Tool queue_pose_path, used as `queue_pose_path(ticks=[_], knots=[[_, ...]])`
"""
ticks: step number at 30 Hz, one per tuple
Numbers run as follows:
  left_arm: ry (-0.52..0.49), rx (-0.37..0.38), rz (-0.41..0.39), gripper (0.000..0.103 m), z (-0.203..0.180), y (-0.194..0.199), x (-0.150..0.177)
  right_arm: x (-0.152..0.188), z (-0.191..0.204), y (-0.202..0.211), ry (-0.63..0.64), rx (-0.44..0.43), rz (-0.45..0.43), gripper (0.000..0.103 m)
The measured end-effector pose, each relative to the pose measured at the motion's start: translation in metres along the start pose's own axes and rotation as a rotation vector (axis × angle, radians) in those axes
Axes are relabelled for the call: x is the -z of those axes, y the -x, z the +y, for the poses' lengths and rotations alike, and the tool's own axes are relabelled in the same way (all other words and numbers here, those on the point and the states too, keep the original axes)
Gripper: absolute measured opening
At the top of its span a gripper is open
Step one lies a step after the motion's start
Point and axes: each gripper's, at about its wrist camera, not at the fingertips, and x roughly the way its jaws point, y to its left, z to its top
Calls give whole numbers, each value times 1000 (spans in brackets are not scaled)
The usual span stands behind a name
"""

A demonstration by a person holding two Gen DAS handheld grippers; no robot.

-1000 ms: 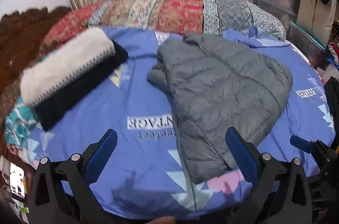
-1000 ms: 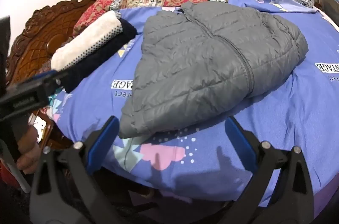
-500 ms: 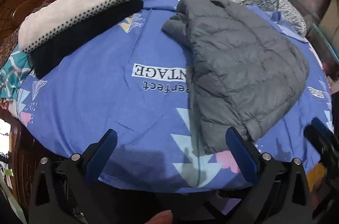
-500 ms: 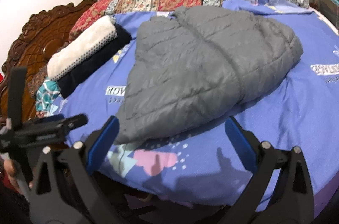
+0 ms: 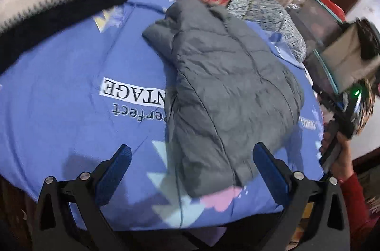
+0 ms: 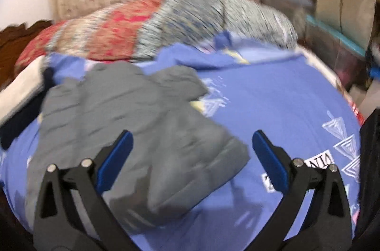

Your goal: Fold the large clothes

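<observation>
The folded grey puffer jacket (image 5: 228, 89) lies on the blue bedsheet (image 5: 59, 89) with its lower hem near the bed's front edge, open sheet to either side (storage bins (image 6: 332, 44) blurred at the far right), both left gripper (image 5: 190, 163) and right gripper (image 6: 191, 156) spread wide, holding nothing

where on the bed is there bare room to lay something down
Bare blue sheet lies between the grey jacket and the white-and-black folded blanket, around the "VINTAGE" print. More lies right of the jacket. Pillows crowd the far edge.
</observation>
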Motion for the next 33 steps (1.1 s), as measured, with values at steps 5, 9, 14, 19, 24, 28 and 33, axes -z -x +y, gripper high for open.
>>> queue_pose_path(ticks=[5,9,14,19,24,28,33], knots=[[-42,75,153,114,-17,-67,-23,2,-26,-60,-105,-103,197,87],[-141,60,225,83,-43,-104,-20,18,20,-39,71,-166,265,8],[-143,83,166,34,-20,-65,-27,52,47,68,43,-410,188,6],[-248,156,85,33,15,22,-2,138,48,150,61,-672,363,7],[-360,21,194,48,53,50,32,182,10,159,57,-525,477,83],[-350,-57,140,54,63,60,14,145,-53,151,-226,-441,265,92],[-295,-116,-28,68,70,57,-69,104,-58,105,-315,-417,192,92]])
